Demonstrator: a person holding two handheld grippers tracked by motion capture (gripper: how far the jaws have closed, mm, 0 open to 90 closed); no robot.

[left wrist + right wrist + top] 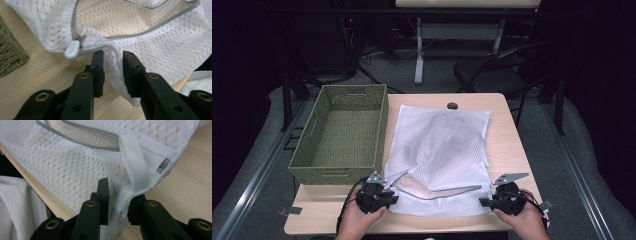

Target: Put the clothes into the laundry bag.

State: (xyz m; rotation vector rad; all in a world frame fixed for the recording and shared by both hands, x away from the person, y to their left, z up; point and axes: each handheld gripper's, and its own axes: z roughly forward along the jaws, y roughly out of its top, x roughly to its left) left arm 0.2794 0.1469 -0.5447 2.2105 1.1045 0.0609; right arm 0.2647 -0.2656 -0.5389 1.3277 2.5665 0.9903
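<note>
- A green woven basket (343, 132) stands on the far left part of the wooden table (507, 135), its right wall just beside the left edge of the white mesh laundry bag (439, 150).
- The left gripper (377, 196) sits at the near left corner of the bag, held by the person's left hand (357, 220). In the left gripper view its jaws have a fold of the mesh pinched between them (113, 67), with a narrow gap left; they grasp the bag's near edge.
- Just left of those jaws lies the white zipper pull (72, 49), at the end of the grey zipper (150, 26), which runs open across the near part of the bag.
- The mesh laundry bag lies flat in the middle of the table, reaching from the near edge towards the far side; a darker shape shows through the mesh.
- The right gripper (504, 199) sits at the near right corner, in the right hand (524, 222). Its jaws clench the bag's hem (119, 195) beside a white webbing loop (135, 162) and a small grey label (162, 166).
</note>
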